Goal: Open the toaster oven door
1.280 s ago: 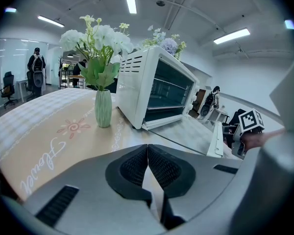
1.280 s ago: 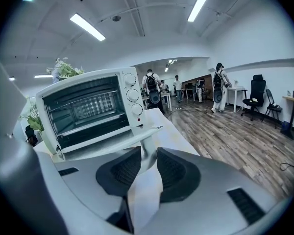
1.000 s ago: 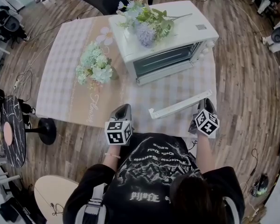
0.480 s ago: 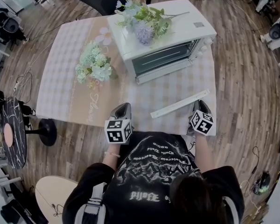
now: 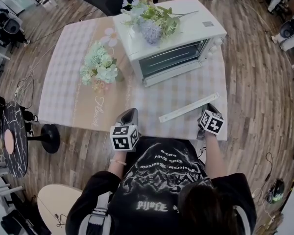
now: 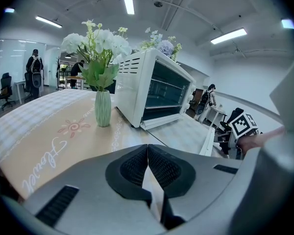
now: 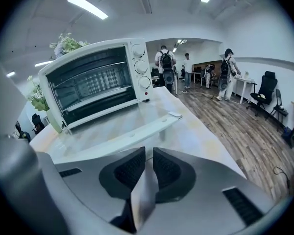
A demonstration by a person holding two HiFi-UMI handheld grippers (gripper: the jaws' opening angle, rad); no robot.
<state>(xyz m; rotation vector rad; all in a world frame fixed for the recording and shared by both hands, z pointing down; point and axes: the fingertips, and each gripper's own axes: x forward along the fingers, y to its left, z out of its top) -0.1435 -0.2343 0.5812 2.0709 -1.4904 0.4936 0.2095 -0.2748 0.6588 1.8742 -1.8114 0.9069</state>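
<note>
Lying folded down flat over the checked surface, the glass door of the one white toaster oven is seen already open, its white handle at the near edge. No brand can be read on the oven; three knobs are counted on its right front panel. One line of cursive script is printed on the cloth, possibly "Flower", beside a small sun-like drawing. Two bouquets are counted: one laid on the oven top, one in a green vase left of the oven. Two grippers are held at the near edge of the surface, each with a marker cube. The left gripper has its jaws pressed together on nothing. The right gripper is placed just beside the right end of the handle; its jaws have just been closing and a narrow gap is left, with nothing pinched. Print on the person's black shirt is not legible.
</note>
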